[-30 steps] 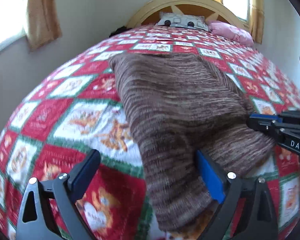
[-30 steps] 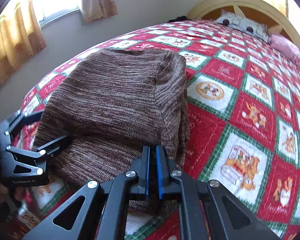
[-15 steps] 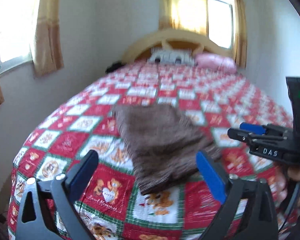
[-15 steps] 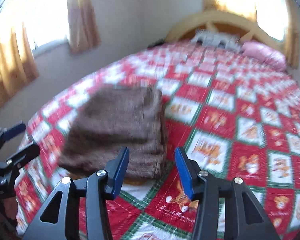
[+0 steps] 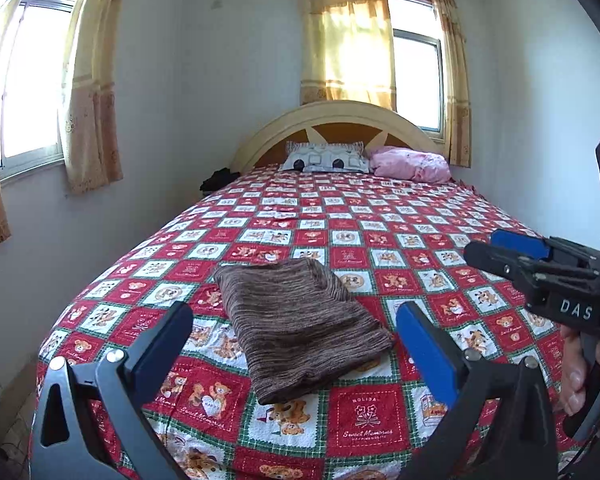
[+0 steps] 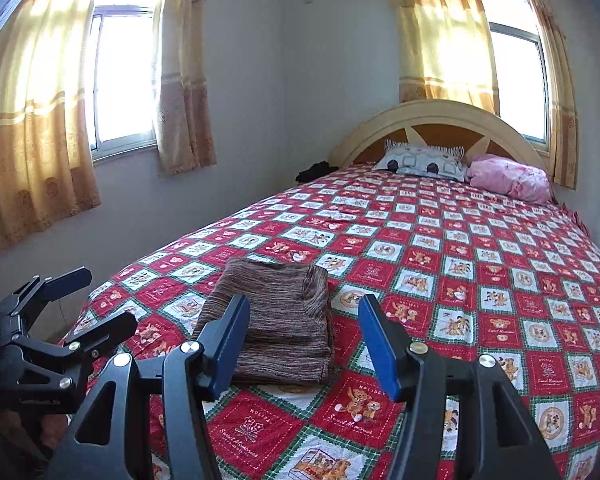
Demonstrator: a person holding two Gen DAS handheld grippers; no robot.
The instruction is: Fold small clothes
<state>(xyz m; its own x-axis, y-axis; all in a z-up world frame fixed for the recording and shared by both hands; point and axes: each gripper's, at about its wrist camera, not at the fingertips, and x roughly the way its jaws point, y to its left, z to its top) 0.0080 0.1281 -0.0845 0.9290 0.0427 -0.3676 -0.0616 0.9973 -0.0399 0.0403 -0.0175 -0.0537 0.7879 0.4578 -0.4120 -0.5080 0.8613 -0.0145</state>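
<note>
Your bed [image 5: 380, 216] fills the frame, and the folded brown knit garment [image 5: 296, 320] lies at its lower centre. You've pulled back; your left gripper [image 5: 292, 344] stands wide apart, your right gripper [image 6: 304, 340] has just opened, both empty. The fold looks finished.

Folded sweater [image 5: 300, 320] lies on bed [image 5: 420, 216], near foot end. Two pillows [image 5: 326, 158] side by side at headboard [image 5: 332, 116]. Windows [image 5: 416, 76] behind headboard and on left wall. Both grippers apart from sweater, above foot end.
</note>
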